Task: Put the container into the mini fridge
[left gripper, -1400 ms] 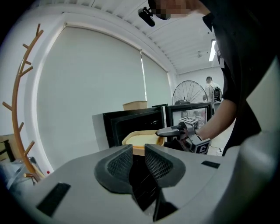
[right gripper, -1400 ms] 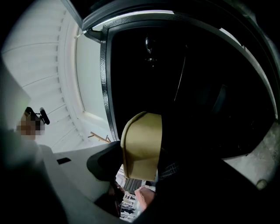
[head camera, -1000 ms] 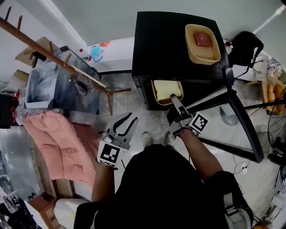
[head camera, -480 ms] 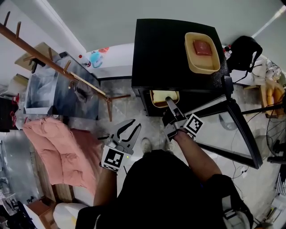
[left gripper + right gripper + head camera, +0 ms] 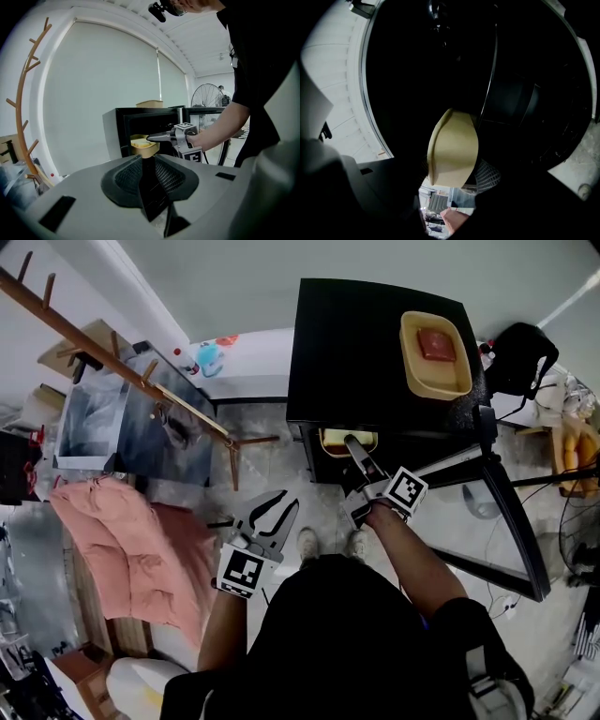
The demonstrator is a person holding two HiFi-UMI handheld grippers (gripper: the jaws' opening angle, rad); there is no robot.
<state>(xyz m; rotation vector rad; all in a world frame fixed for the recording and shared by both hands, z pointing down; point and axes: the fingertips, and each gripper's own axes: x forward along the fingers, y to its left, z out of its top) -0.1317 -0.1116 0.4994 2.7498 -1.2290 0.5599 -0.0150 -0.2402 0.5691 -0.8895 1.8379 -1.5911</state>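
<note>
A yellow container [image 5: 349, 440] lies on a shelf inside the open black mini fridge [image 5: 375, 343], only its near end showing. My right gripper [image 5: 352, 444] reaches level into the opening. Its jaws have just been opening, and the container's rim [image 5: 452, 147] lies between them with a thin dark gap to the mesh pad [image 5: 488, 176]. The left gripper view shows the same container [image 5: 143, 144] at the right gripper's tips [image 5: 157, 137]. My left gripper [image 5: 272, 507] hangs back over the floor, slightly open and with nothing in it. A second tan container [image 5: 436, 352] with a red item sits on top of the fridge.
The fridge's glass door [image 5: 478, 512] stands swung open to the right. A wooden coat rack [image 5: 122, 362] and a pink quilt [image 5: 131, 540] are at the left. A black bag [image 5: 520, 357] lies right of the fridge. A fan [image 5: 208, 96] stands behind.
My right gripper has pushed forward, carrying the yellow container deeper into the fridge, so less of it shows from above. The left gripper has stayed where it was.
</note>
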